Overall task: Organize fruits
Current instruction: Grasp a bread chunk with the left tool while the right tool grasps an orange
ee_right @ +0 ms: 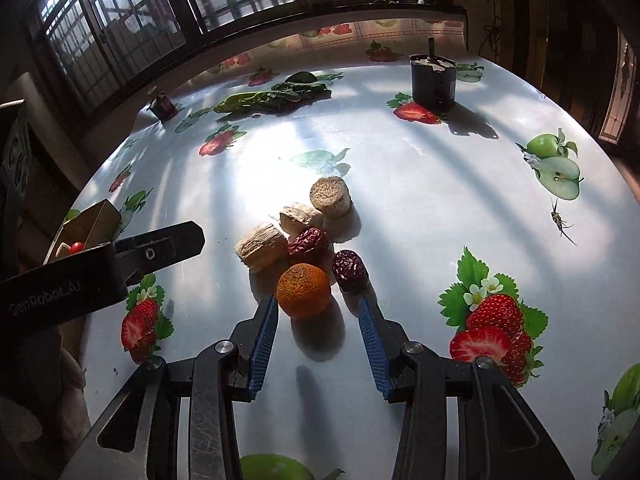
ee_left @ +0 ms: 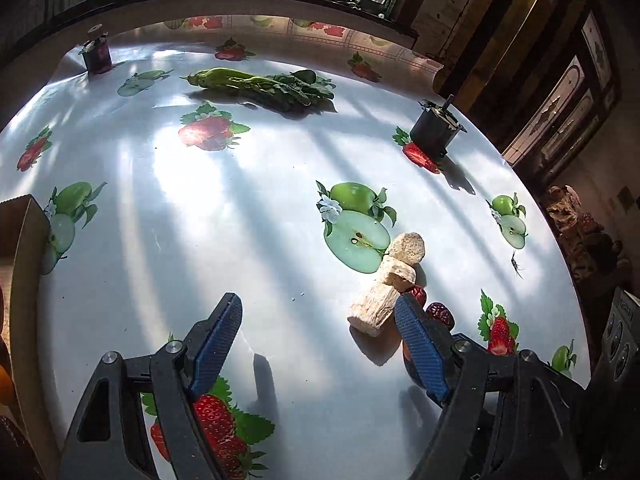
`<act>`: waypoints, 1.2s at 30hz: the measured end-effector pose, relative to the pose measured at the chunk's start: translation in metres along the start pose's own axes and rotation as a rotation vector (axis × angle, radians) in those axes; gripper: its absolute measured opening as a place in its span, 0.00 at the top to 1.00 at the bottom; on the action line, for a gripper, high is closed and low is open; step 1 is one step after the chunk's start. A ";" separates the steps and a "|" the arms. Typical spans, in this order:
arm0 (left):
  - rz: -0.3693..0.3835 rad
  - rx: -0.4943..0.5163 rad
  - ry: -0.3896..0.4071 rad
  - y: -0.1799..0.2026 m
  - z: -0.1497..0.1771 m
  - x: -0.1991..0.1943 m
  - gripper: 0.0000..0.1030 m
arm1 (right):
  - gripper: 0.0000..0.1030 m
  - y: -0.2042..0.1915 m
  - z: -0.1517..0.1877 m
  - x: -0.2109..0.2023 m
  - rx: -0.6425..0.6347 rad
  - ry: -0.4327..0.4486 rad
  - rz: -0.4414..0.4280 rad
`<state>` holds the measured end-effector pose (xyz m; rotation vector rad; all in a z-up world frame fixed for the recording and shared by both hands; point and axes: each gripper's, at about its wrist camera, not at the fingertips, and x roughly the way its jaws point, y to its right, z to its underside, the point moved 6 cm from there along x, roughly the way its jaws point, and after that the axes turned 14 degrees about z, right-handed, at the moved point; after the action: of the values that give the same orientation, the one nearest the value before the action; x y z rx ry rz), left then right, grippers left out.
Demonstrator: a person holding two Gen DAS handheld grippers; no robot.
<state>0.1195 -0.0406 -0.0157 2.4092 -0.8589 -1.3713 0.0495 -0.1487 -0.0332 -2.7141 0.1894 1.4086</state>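
A round table [ee_right: 460,184] fills most of the room, covered by a glossy white cloth [ee_left: 260,216] printed with strawberries and green apples. Behind it runs a row of dark-framed windows [ee_right: 168,12] with bars, and strong daylight falls through them, laying pale bands and long shadows across the cloth. To the right stands dark wooden furniture [ee_left: 568,120] with patterned glass panels.

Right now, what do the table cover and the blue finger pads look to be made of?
Table cover: apparently glossy plastic or oilcloth, since it reflects window light in bright streaks and carries printed fruit. Finger pads: probably matte rubber or moulded plastic, judging by the fine ribbed texture; which of the two cannot be told.
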 end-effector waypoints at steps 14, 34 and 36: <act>0.128 0.059 -0.039 0.017 0.000 0.038 0.68 | 0.64 -0.008 -0.003 0.010 -0.012 0.059 0.014; 0.025 0.051 0.030 0.003 0.033 -0.037 0.72 | 0.69 -0.010 0.001 -0.008 0.012 0.088 -0.006; 0.024 0.039 0.053 -0.001 0.038 -0.055 0.72 | 0.69 -0.014 0.003 -0.015 0.010 0.095 -0.014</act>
<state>0.0666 -0.0041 0.0029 2.4448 -0.9055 -1.2873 0.0408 -0.1331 -0.0223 -2.7705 0.1829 1.2732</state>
